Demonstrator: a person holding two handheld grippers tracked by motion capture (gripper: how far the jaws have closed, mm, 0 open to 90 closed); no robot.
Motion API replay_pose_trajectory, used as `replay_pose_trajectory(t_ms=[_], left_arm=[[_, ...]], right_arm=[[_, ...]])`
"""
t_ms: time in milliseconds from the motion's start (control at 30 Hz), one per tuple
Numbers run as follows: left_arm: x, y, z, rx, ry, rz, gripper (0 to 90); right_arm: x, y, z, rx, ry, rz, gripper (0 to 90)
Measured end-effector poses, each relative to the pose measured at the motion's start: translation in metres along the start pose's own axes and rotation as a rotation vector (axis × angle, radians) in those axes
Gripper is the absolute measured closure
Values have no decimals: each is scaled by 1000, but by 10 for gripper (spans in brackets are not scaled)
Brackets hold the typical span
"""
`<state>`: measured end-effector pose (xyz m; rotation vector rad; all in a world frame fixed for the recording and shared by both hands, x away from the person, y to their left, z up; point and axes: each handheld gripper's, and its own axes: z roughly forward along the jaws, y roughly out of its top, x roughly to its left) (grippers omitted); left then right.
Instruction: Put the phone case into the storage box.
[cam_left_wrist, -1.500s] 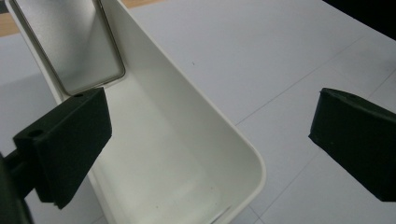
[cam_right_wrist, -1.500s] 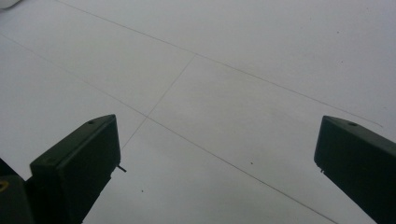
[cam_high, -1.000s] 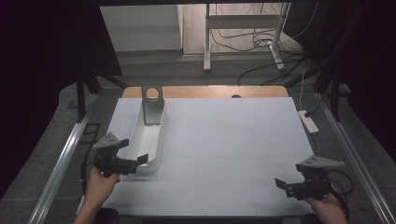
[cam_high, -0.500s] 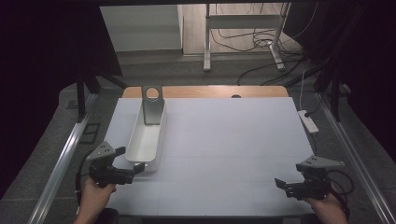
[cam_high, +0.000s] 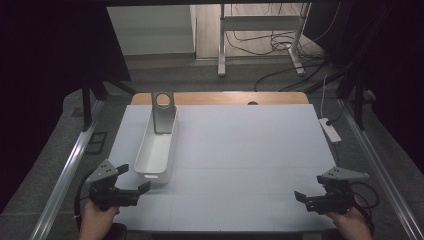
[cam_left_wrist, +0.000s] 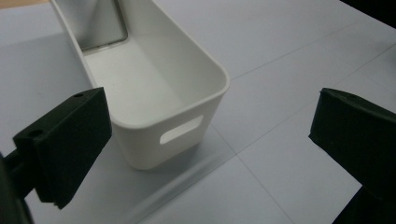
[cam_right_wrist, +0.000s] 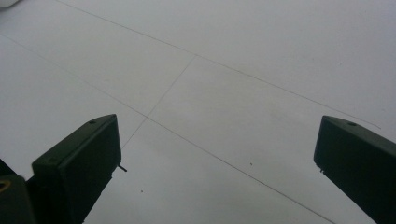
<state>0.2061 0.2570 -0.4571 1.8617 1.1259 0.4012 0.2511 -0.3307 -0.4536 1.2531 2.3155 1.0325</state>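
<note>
A long white bin (cam_high: 156, 146) lies lengthwise on the left half of the white table (cam_high: 245, 150). A grey metal plate with a round hole (cam_high: 163, 111) stands upright in the bin's far end. My left gripper (cam_high: 134, 178) hovers just in front of the bin's near end, open and holding nothing. In the left gripper view, the bin's near end (cam_left_wrist: 154, 93) with its handle slot sits between the wide-apart fingers (cam_left_wrist: 65, 144), and the left gripper (cam_left_wrist: 210, 154) touches nothing. My right gripper (cam_high: 301, 198) is open over bare table at the near right corner, and the right gripper (cam_right_wrist: 217, 163) holds nothing.
A white power strip (cam_high: 329, 129) lies off the table's right edge. A wooden strip (cam_high: 220, 98) runs along the far edge. Metal rails (cam_high: 70, 170) flank the table. Cables and a metal frame (cam_high: 260, 30) stand on the floor behind.
My left gripper has drawn back from the bin's near end toward the table's front edge and sunk lower. The right gripper and the bin have stayed put.
</note>
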Motion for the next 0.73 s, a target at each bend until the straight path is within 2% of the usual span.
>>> replay_pose_trajectory(t_ms=[333, 433, 733], left_arm=[[-3, -13, -4, 17, 46, -4, 0], [-4, -20, -2, 48, 64, 2, 0], [-2, -20, -3, 47, 58, -21, 0]], right_arm=[[0, 0, 0, -3, 0, -1, 11], [0, 0, 0, -2, 2, -1, 12], [0, 0, 0, 4, 4, -1, 8]])
